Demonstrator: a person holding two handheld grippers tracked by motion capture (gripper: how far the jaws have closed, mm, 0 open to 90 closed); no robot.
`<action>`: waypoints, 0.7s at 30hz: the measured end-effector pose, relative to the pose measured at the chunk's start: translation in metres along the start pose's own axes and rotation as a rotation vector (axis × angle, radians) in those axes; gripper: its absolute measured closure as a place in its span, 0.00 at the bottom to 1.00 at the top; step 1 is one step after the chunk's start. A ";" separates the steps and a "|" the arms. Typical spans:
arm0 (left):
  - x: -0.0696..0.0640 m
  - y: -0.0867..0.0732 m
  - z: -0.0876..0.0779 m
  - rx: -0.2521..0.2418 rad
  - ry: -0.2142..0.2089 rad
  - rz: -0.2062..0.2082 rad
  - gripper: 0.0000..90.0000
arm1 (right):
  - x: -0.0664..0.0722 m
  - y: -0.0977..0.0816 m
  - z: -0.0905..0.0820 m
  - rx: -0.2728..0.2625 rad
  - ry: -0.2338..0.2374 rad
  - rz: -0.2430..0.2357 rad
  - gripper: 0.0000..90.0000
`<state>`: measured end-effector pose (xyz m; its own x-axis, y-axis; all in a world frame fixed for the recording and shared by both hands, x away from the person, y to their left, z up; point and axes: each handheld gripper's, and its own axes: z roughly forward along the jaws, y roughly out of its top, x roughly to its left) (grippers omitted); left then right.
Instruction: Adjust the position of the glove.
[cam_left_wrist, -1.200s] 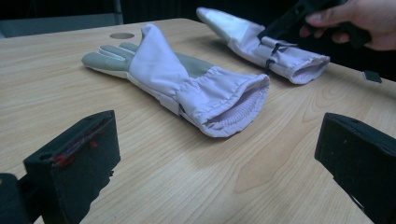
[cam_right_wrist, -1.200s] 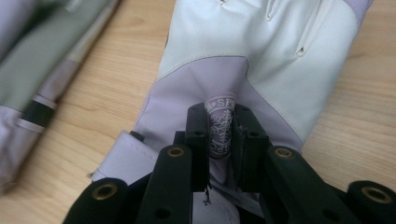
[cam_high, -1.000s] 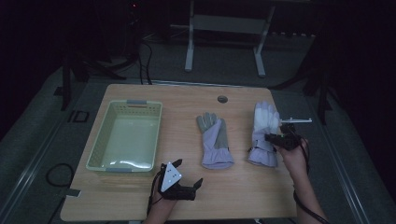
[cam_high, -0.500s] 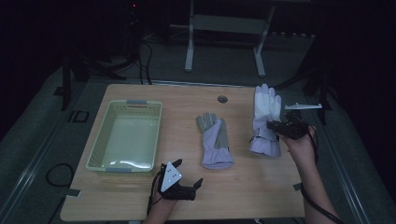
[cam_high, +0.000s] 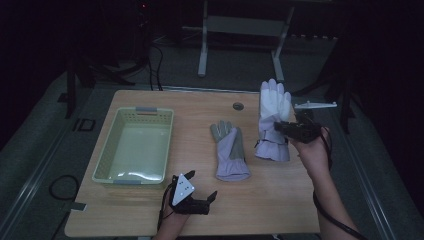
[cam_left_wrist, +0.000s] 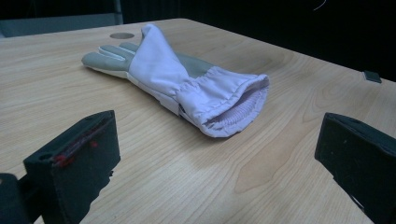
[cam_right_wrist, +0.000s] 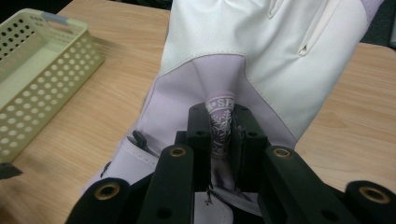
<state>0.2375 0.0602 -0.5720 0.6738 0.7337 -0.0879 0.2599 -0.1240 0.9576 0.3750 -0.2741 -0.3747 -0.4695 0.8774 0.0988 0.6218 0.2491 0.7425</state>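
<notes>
The basket (cam_high: 134, 145) sits at the table's left. The left gripper (cam_high: 192, 200) rests near the front edge, jaws wide apart, facing the flat glove (cam_high: 231, 150). Further right, the right gripper (cam_high: 280, 127) pinches the lifted glove (cam_high: 272, 107) mid-back — soft, light cloth that droops, so a bunched fold holds best.

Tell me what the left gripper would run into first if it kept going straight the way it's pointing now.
Most likely the glove lying on the table: the left gripper has open jaws aimed at its cuff opening, with bare wooden table between. Depth is hard to judge, so it might skim the tabletop first.
</notes>
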 end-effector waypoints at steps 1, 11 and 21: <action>0.000 0.000 0.000 0.000 0.000 0.000 0.00 | 0.004 0.001 0.001 0.001 0.003 -0.003 0.88; 0.000 0.000 0.000 -0.001 0.000 0.003 0.00 | 0.046 0.013 0.020 0.030 0.028 -0.053 0.88; 0.000 0.000 0.000 -0.002 -0.004 0.001 0.00 | 0.080 0.004 0.051 0.099 0.061 -0.077 0.88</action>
<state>0.2372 0.0600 -0.5720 0.6766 0.7311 -0.0876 0.2580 -0.1239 0.9582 0.3716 -0.1821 -0.3973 -0.5538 0.8281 0.0863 0.6397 0.3569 0.6807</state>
